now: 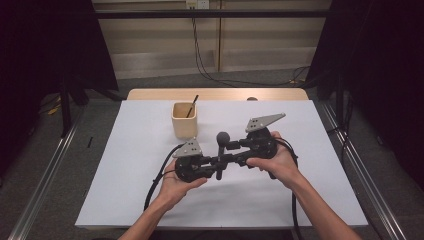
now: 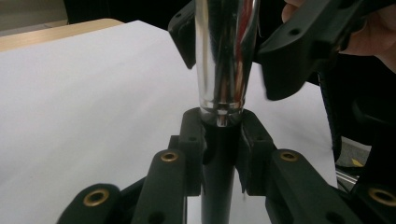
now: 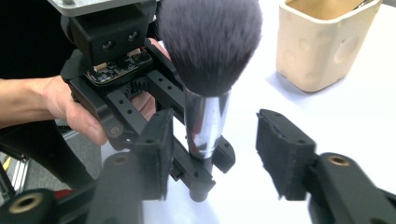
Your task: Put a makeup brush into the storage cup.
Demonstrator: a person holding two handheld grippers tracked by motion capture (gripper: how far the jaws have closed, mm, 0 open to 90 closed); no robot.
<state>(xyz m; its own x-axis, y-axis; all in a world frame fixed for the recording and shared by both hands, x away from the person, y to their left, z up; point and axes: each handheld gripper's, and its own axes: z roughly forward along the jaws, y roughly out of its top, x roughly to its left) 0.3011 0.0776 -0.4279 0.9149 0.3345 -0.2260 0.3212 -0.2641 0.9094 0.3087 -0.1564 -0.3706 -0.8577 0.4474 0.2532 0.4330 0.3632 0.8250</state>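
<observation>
A: What carries everything here?

B: The white table (image 1: 300, 200), with the beige holder (image 1: 184, 120) standing toward its far side and a thin dark stick leaning inside it. The person's two hands meet nearer the front edge, well apart from that holder.

A: And the brush?

B: The makeup brush (image 3: 210, 42) stands roughly upright between the hands, its dark bristle head on top, the shiny metal ferrule (image 2: 224, 60) below it, and the black handle pointing down.

A: Who holds it?

B: The left gripper (image 2: 220, 140) does: its fingers pinch the black handle just under the ferrule. The right gripper (image 3: 219, 158) has its fingers spread, one on each side of the ferrule, with a clear gap on the right side, so they do not press it.

A: What matters for the coming move?

B: Probably the brush's long axis. It runs vertically, handle down, and the holder lies beyond and to the left, so the left hand is nearer and seems set to carry it there.
</observation>
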